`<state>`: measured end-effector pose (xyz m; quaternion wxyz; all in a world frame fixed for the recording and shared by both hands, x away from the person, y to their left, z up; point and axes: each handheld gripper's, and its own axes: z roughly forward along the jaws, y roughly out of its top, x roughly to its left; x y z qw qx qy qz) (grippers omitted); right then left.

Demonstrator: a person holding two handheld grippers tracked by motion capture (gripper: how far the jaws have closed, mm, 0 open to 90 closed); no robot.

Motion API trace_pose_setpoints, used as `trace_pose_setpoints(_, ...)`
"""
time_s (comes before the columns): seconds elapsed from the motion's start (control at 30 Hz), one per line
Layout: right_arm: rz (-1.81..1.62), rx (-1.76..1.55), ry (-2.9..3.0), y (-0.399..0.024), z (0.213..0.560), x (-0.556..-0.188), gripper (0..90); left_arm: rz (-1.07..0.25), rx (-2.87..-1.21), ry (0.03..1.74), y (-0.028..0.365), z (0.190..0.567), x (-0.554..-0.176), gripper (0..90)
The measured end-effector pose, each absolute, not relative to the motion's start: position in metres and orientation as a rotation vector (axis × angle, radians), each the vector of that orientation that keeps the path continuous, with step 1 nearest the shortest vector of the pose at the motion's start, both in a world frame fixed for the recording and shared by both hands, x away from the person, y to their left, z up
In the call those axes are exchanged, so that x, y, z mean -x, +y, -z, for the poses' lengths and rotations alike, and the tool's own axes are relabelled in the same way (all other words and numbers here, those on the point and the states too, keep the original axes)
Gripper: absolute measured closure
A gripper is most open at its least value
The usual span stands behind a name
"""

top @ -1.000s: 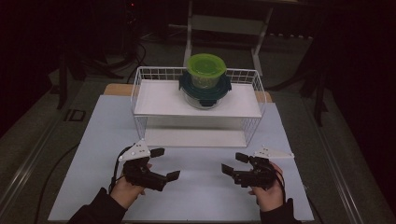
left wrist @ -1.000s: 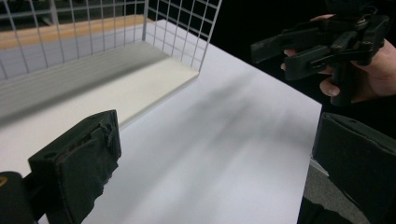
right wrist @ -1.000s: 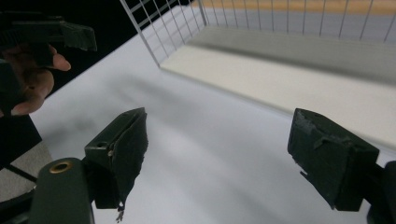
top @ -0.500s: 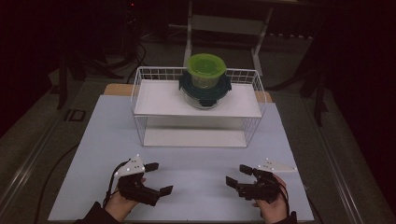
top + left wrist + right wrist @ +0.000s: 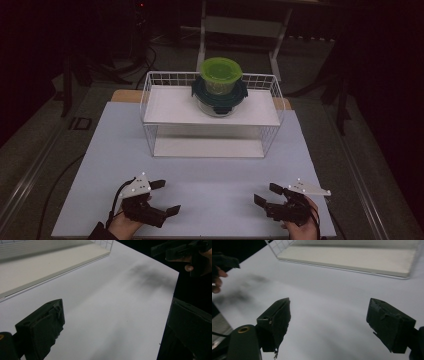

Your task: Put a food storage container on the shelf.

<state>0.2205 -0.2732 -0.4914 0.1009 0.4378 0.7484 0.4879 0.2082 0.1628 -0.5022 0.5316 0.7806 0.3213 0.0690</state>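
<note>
High view: the left gripper (image 5: 163, 196) and right gripper (image 5: 266, 195) sit low over the near edge of the white table (image 5: 210, 170), jaws spread wide and empty. Well beyond them, a white wire rack (image 5: 212, 114) stands on the table; on its upper shelf rests a dark-lidded container (image 5: 218, 96) with a green-lidded container (image 5: 221, 74) stacked on top, possibly glass, though dim light blurs this.
</note>
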Motion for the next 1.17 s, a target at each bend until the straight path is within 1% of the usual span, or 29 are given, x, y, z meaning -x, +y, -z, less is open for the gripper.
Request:
trace_pose_setpoints(0.27, -1.454, -1.334, 2.165, -0.286, 0.496, -0.222, 19.1, -0.185, -1.848, 0.785, 0.170, 0.503, -0.211, 0.8)
trace_pose_setpoints(0.7, -1.449, -1.346, 2.177, -0.286, 0.502, -0.226, 18.9, -0.212, -1.836, 0.777, 0.171, 0.506, -0.211, 0.8)
trace_pose_setpoints(1.17, -1.441, -1.365, 2.185, -0.286, 0.506, -0.228, 19.0, -0.206, -1.820, 0.796, 0.175, 0.508, -0.212, 0.8)
